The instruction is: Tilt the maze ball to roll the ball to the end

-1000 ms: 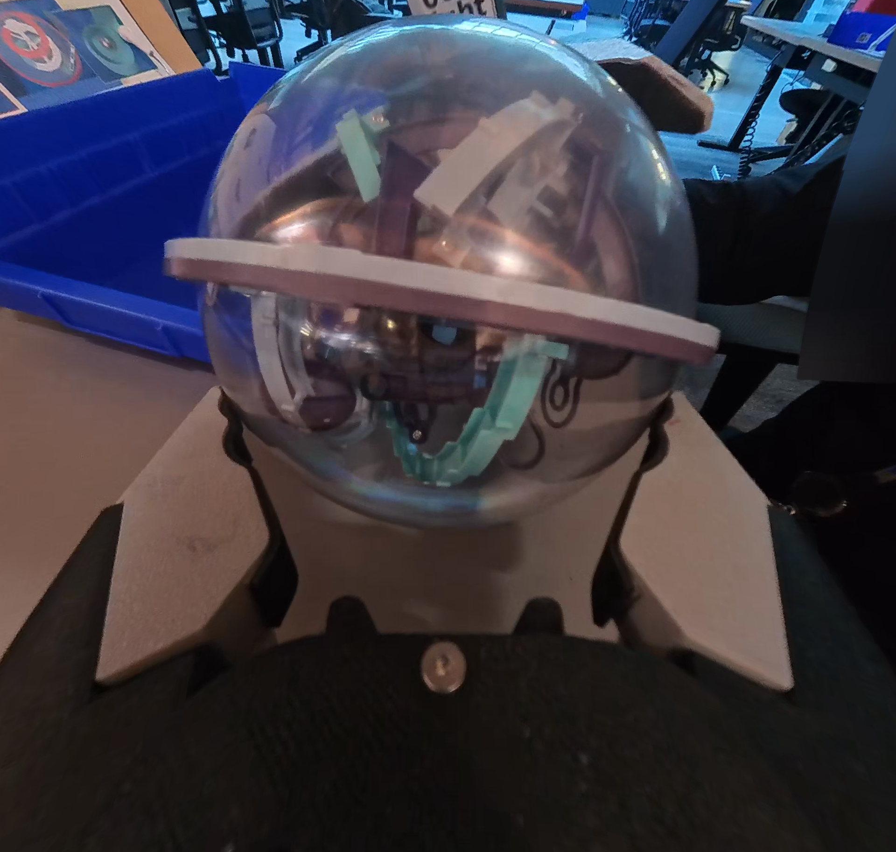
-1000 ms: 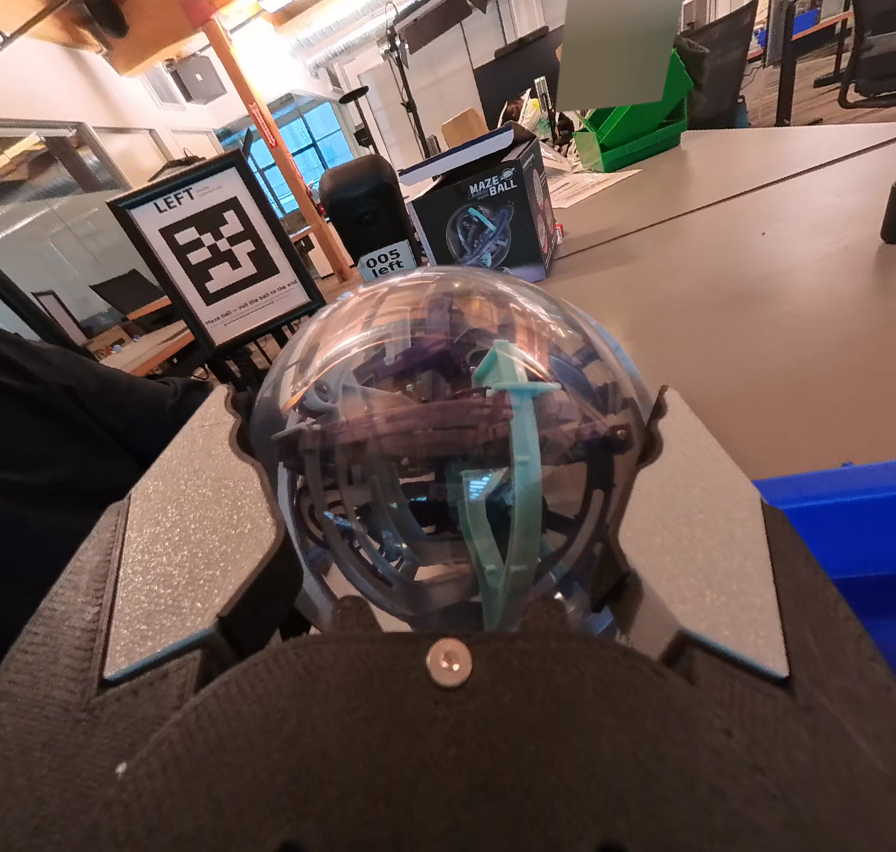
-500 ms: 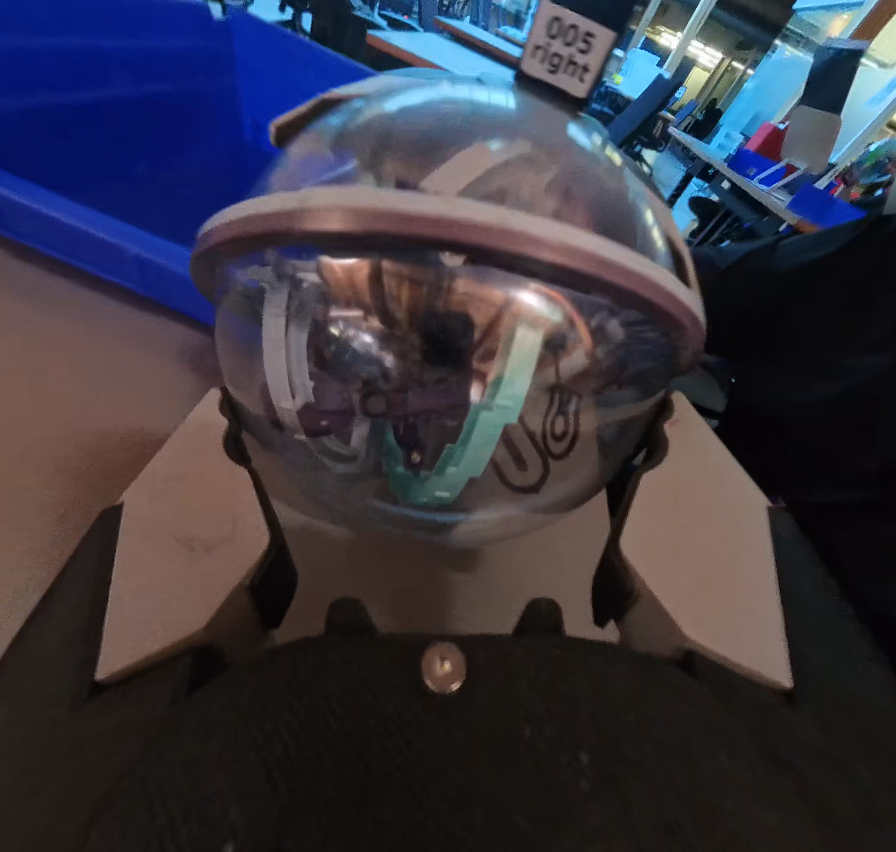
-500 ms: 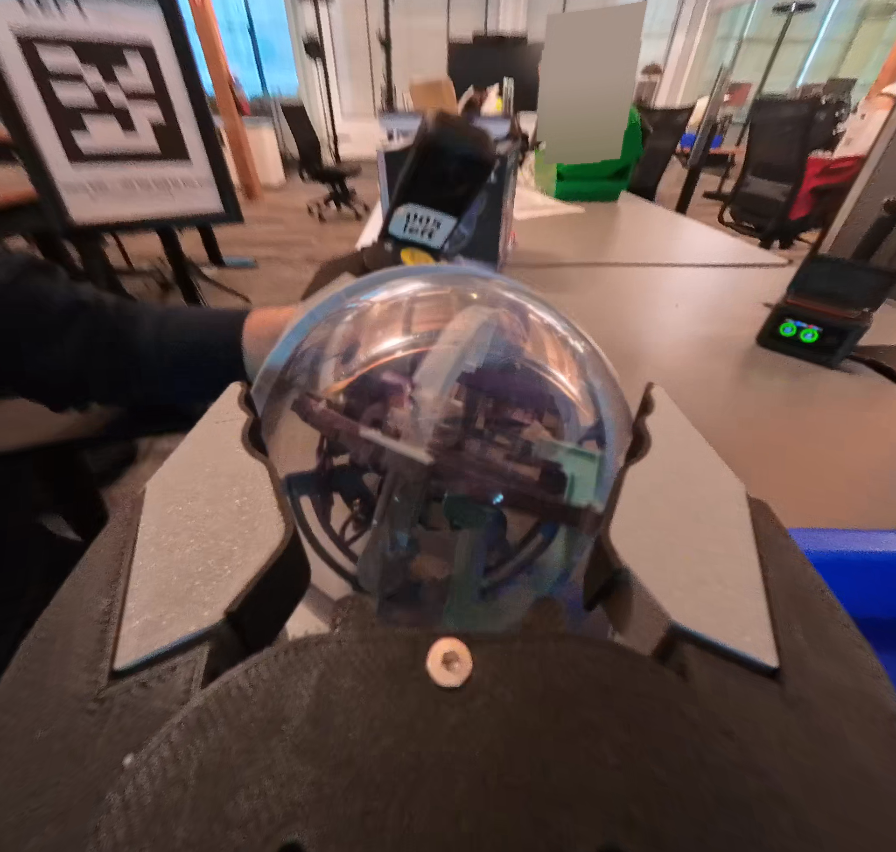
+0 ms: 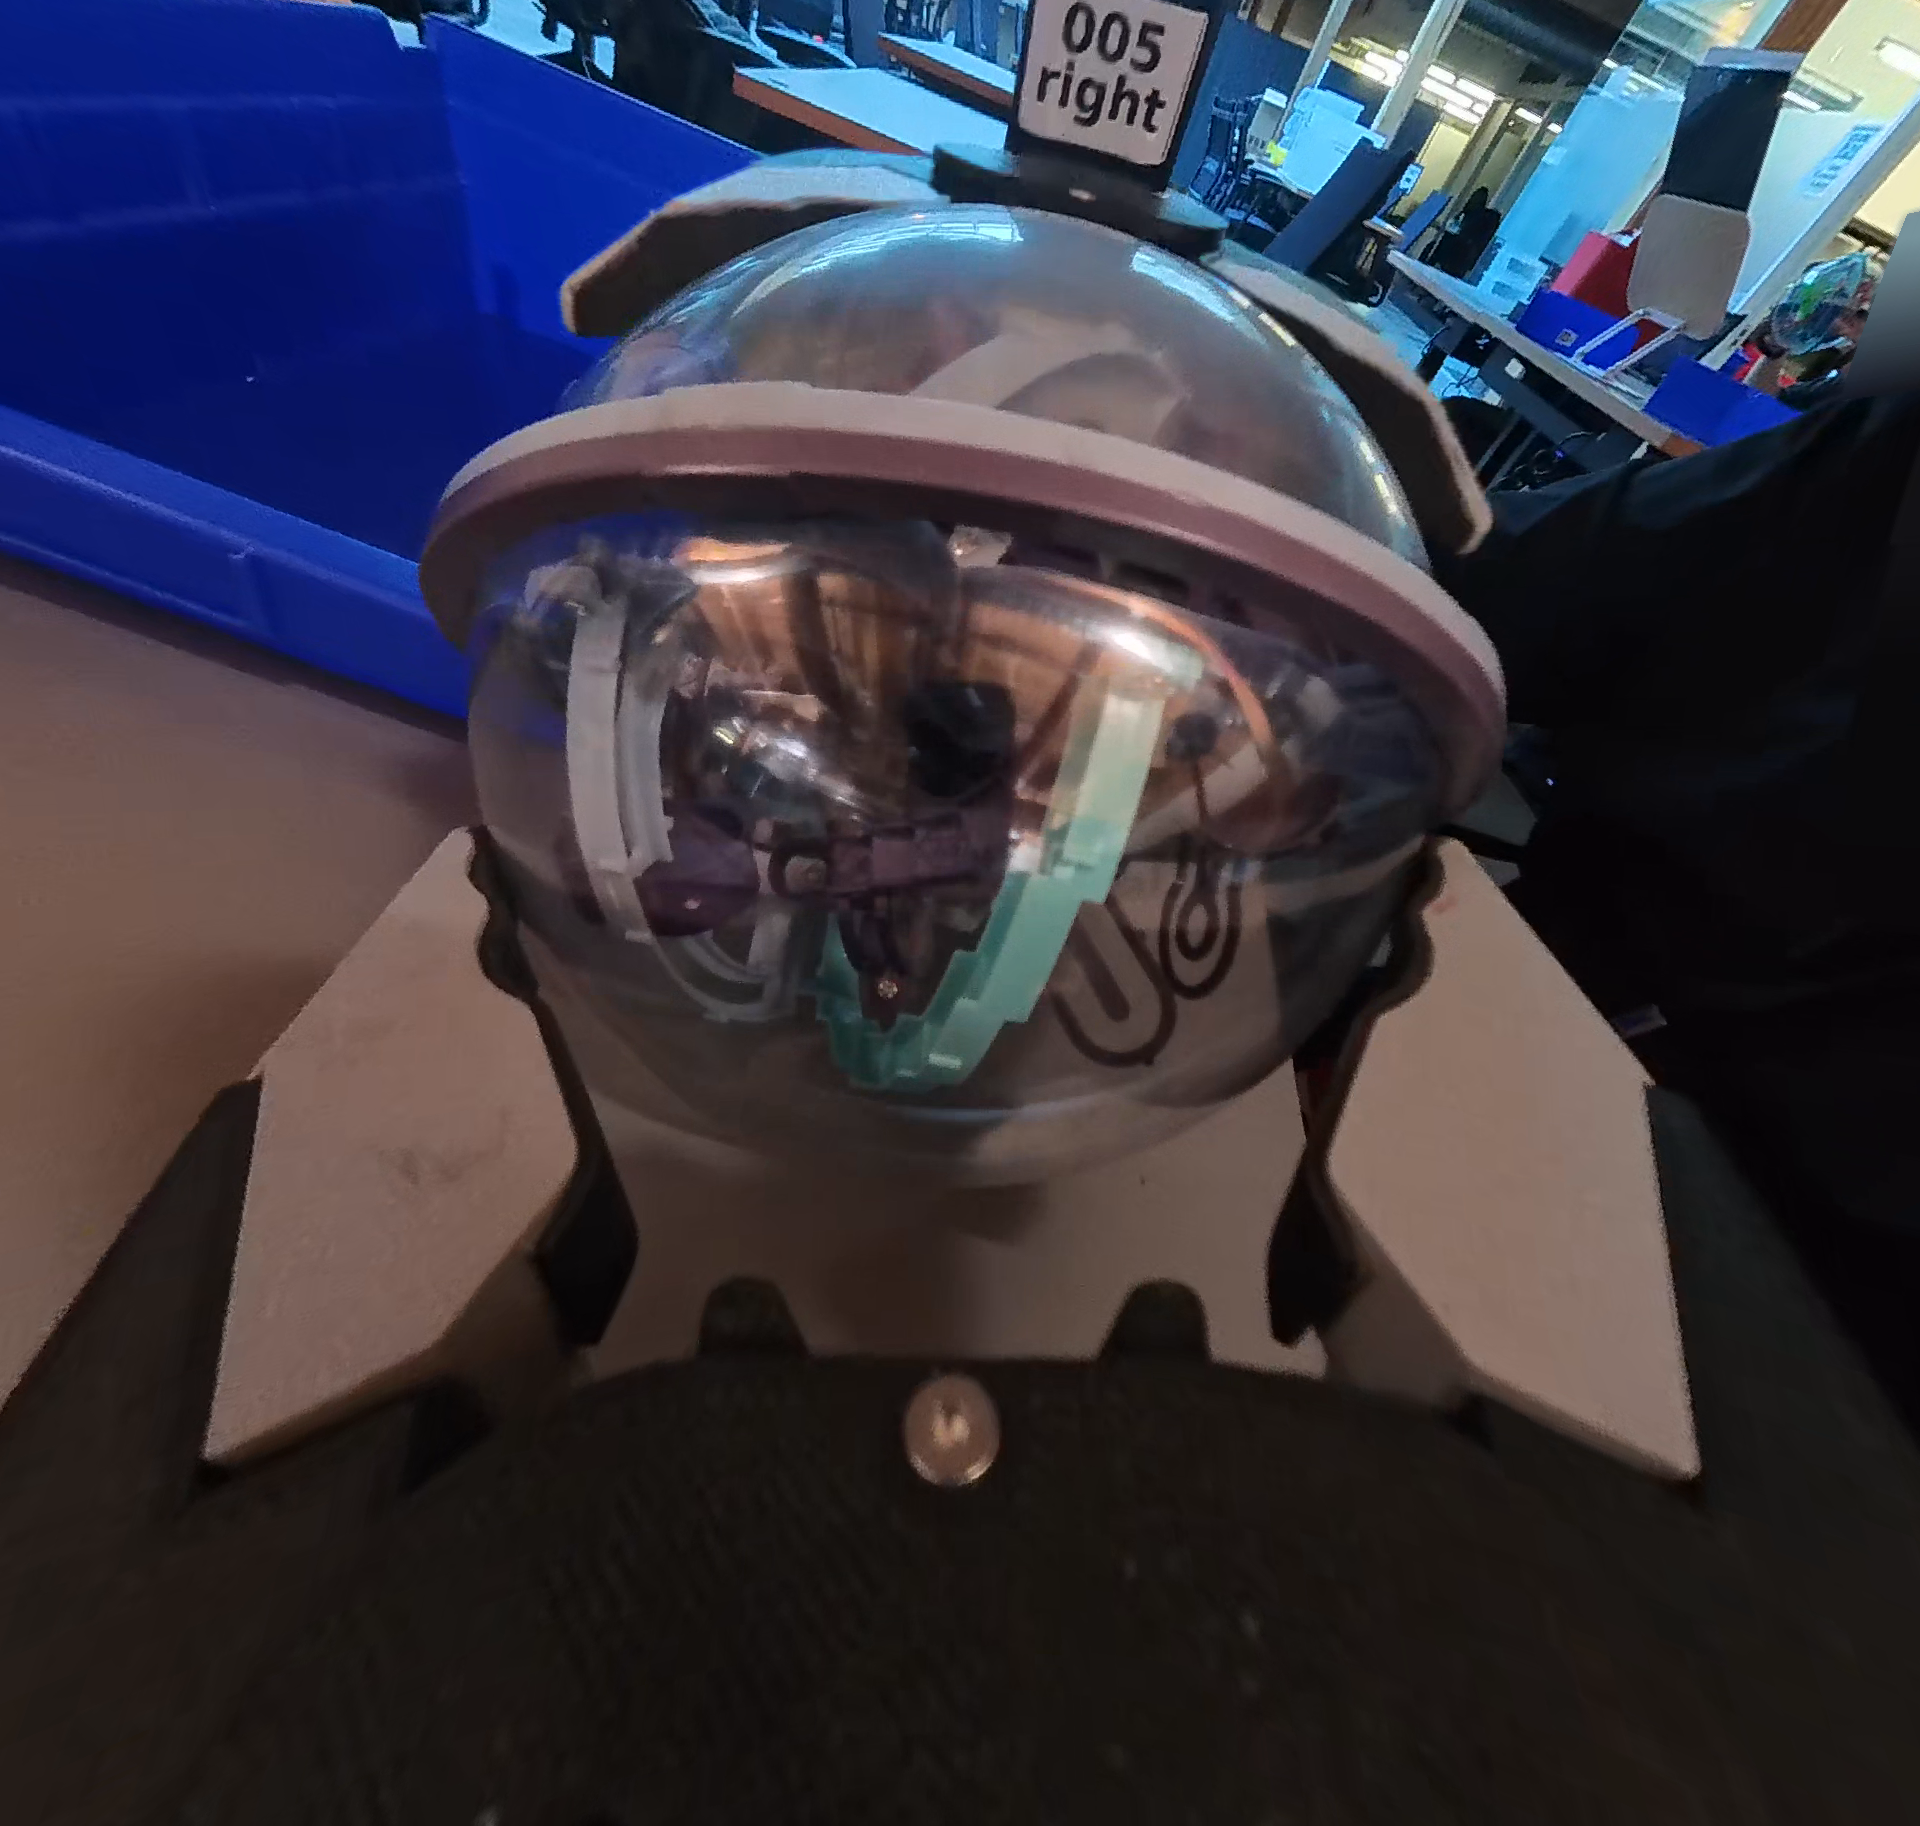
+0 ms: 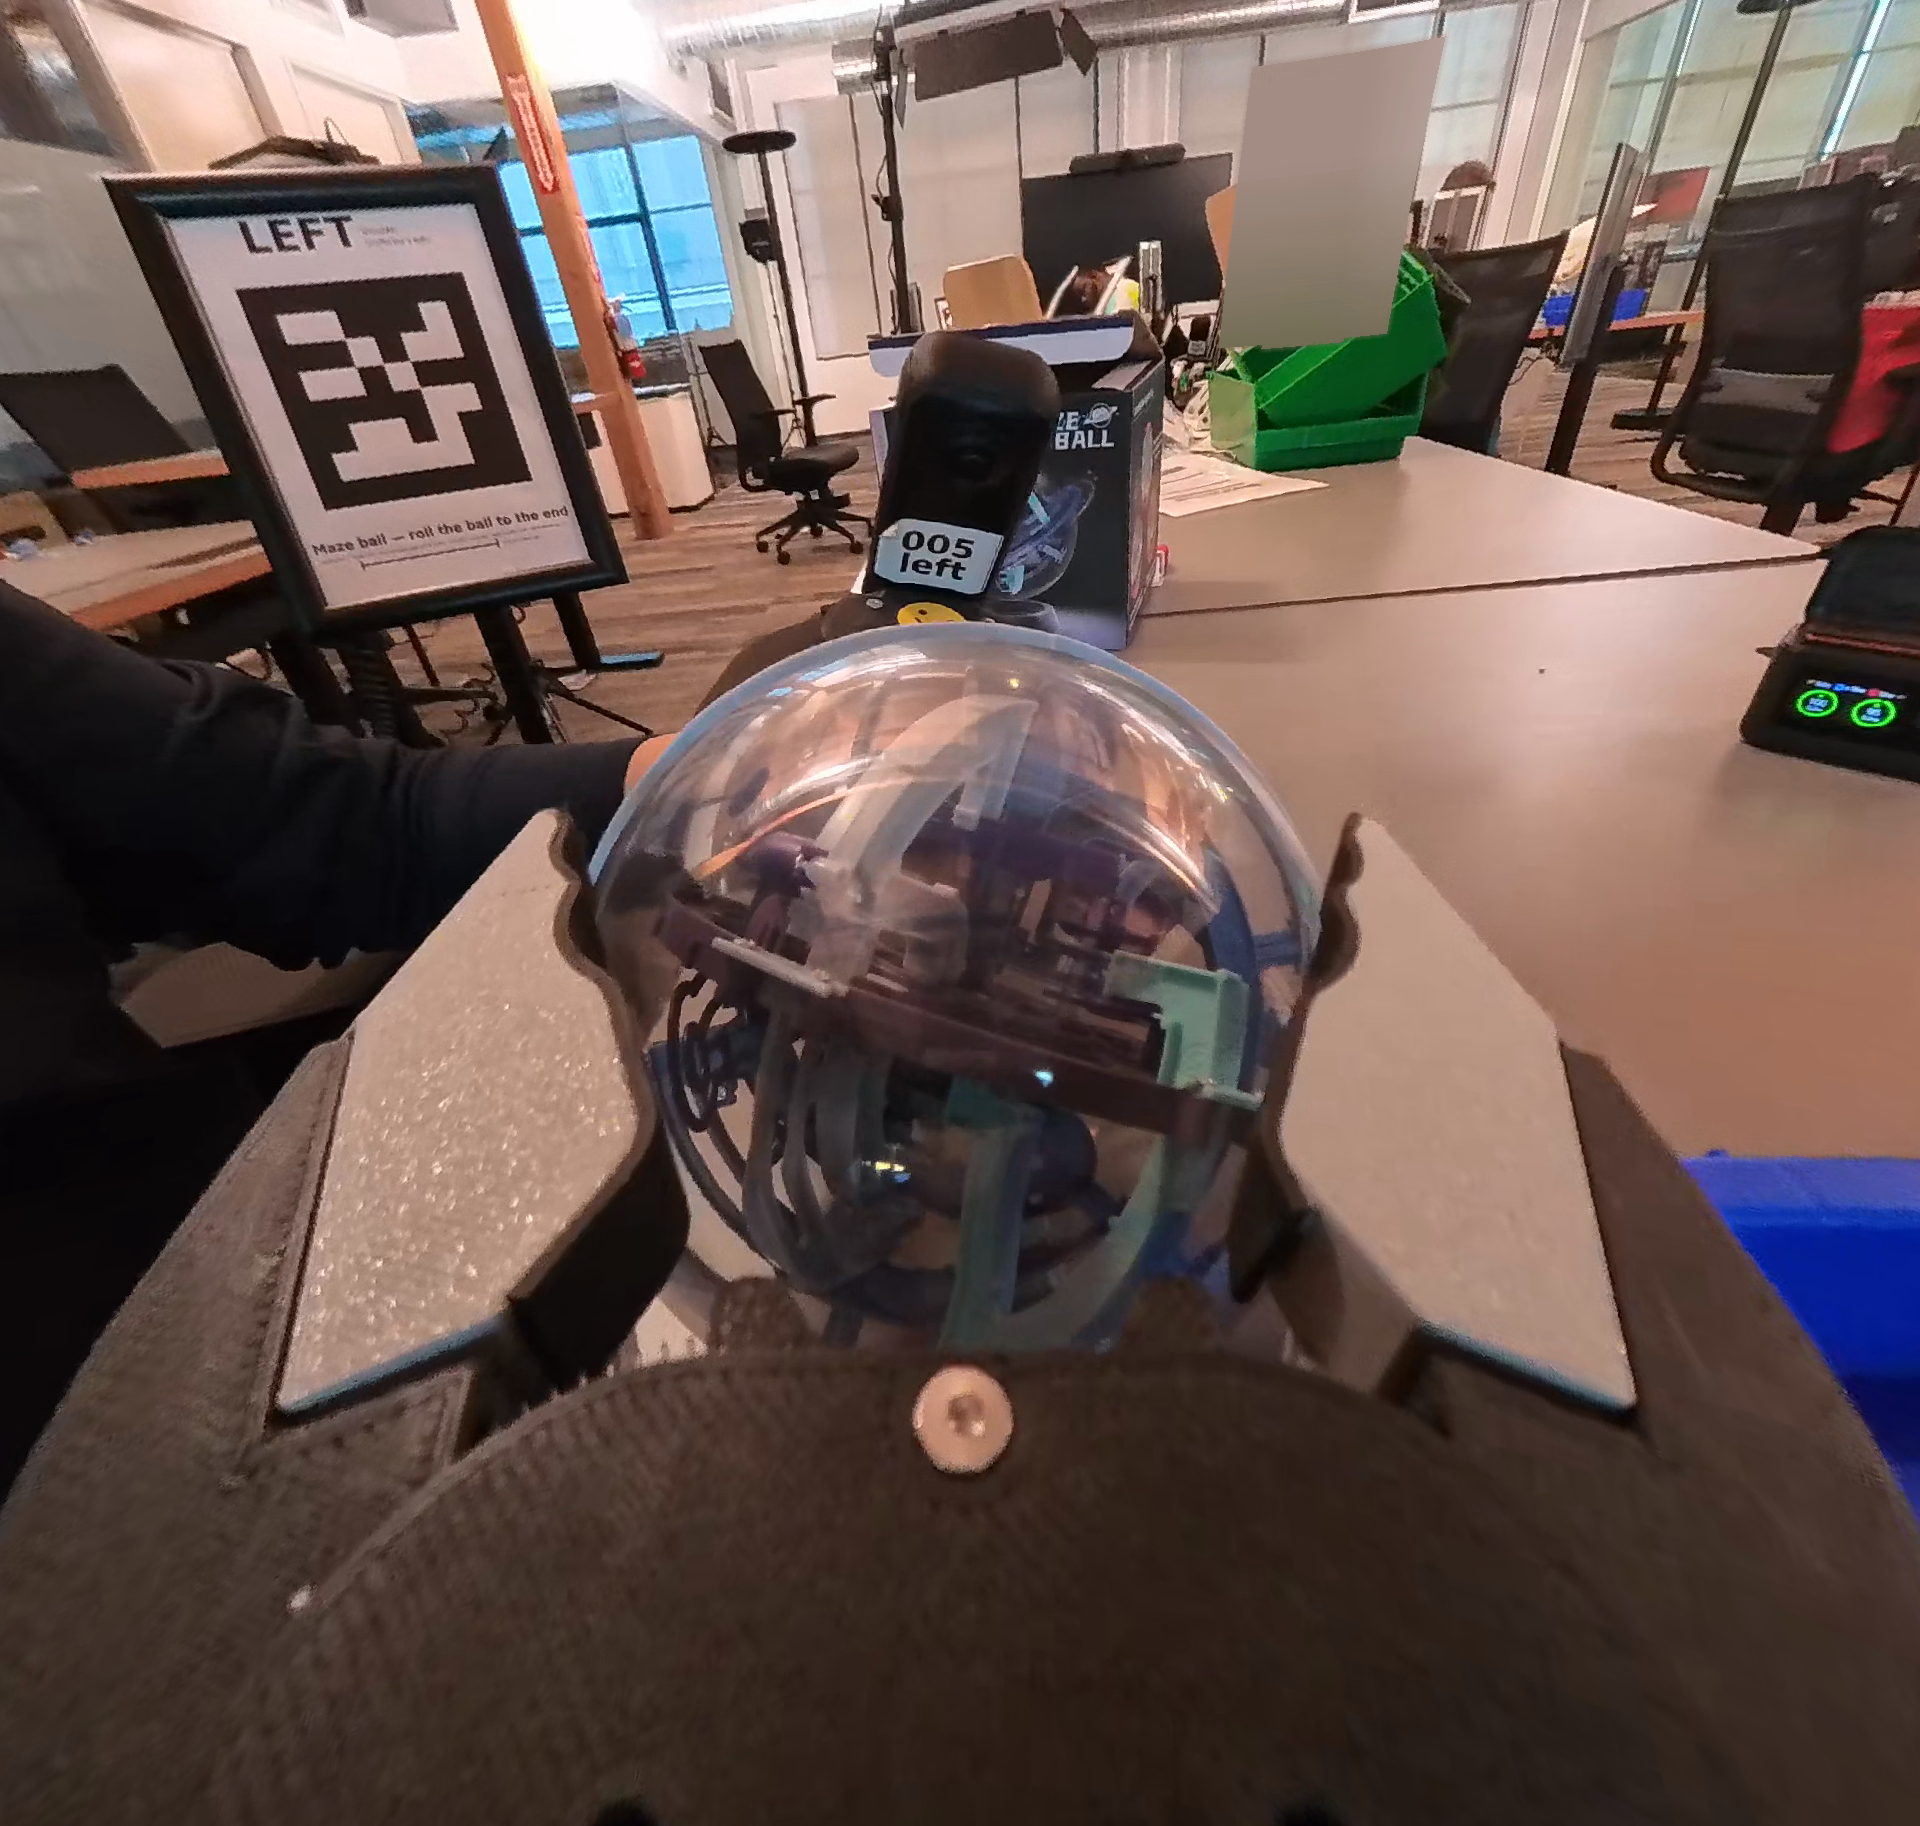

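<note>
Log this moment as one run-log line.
stage: tilting | maze ball: off the table, clamped from opposite sides | left gripper: shut on it | right gripper: shut on it | small ball: not discernible

A grey-beige table carries everything. On it, toward its far edge, stands a dark maze ball box with its lid flap open. Right of that box lie white papers and stacked green bins. Nearer than the box and far to its right sits a black device with green-lit dials. A blue bin rests on the near part of the table.
</note>
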Available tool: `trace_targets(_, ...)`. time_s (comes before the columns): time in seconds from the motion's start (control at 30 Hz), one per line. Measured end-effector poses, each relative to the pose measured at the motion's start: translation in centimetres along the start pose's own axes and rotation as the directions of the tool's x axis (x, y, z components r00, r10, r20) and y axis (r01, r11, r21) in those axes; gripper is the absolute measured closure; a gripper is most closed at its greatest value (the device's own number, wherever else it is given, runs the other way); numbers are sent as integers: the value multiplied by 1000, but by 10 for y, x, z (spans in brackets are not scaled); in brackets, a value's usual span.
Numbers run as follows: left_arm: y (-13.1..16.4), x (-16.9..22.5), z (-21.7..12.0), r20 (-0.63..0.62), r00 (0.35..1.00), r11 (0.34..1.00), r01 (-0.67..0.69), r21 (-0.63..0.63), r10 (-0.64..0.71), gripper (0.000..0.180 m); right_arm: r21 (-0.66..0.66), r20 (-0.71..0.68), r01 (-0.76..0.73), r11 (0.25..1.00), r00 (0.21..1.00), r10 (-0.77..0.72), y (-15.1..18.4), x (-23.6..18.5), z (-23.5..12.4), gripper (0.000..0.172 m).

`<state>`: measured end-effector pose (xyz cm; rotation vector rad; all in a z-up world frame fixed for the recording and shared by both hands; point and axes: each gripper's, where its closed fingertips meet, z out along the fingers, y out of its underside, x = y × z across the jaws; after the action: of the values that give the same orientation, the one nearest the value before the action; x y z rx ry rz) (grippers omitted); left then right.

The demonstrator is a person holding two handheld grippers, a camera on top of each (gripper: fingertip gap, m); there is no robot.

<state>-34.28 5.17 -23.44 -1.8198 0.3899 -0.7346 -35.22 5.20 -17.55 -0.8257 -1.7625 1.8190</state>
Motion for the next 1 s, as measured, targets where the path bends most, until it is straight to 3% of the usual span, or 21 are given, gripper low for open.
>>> trace_targets(0.3, 1, 2, 0, 4, 999, 999, -35, -6, 35, 22, -23, 31, -83, 996, 996, 83, 10, 2, 0, 34)
trace_targets(0.47, 5, 6, 1, 6, 997, 996, -81, -38, 81, 23, -6, 55, -159, 987, 986, 160, 3, 2, -9, 50)
trace_targets(0.57, 12, 8, 0, 8, 994, 991, -105, -78, 106, 24, -32, 70, -193, 981, 978, 194, 7, -1, -5, 37)
trace_targets(0.7, 22, 14, 2, 14, 979, 969, -200, -141, 204, 24, -230, 54, -61, 971, 996, 76, 17, -17, 12, 18)
trace_targets(0.8, 39, 10, 1, 70, 967, 943, -219, -251, 243, 25, -297, 25, -8, 955, 1000, 16, 14, -20, 9, 34)
trace_targets(0.87, 50, 9, -2, 88, 965, 927, -208, -313, 247, 36, -295, 26, -54, 954, 998, 65, 3, -24, 3, 43)
trace_targets(1.0, 54, 8, -11, 112, 966, 929, -187, -320, 233, 41, -341, 1, -29, 939, 1000, 31, -21, -33, -28, 52)
